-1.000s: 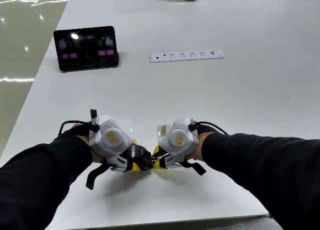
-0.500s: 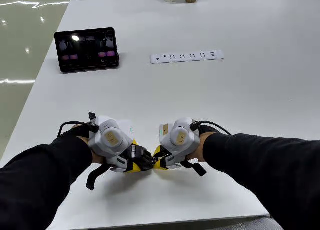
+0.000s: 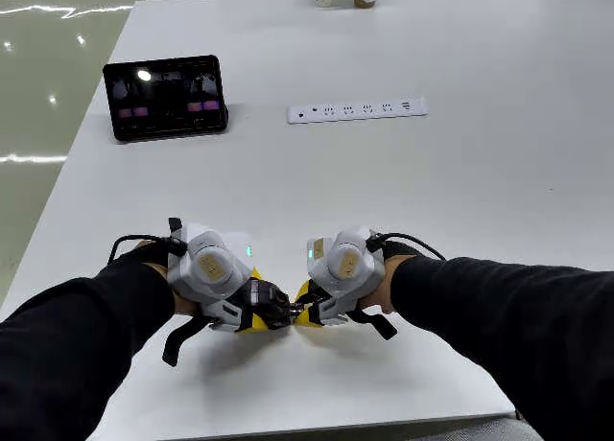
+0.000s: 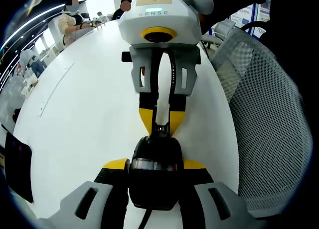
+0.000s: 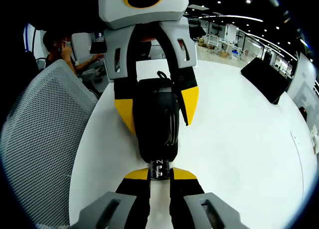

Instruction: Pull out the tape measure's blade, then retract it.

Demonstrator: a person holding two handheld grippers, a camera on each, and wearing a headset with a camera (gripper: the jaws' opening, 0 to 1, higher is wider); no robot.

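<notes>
Tape measure [image 5: 157,119] is sitting clamped in our left tongs [image 4: 155,164], right tongs [image 5: 160,176] pinching its blade [image 5: 159,165].

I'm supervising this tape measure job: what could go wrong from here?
The right tool pinches only the very end of the blade, so it could slip and snap back.
The tape measure, held by the left tool, is near the table's front edge; dropped, it might fall off.
</notes>
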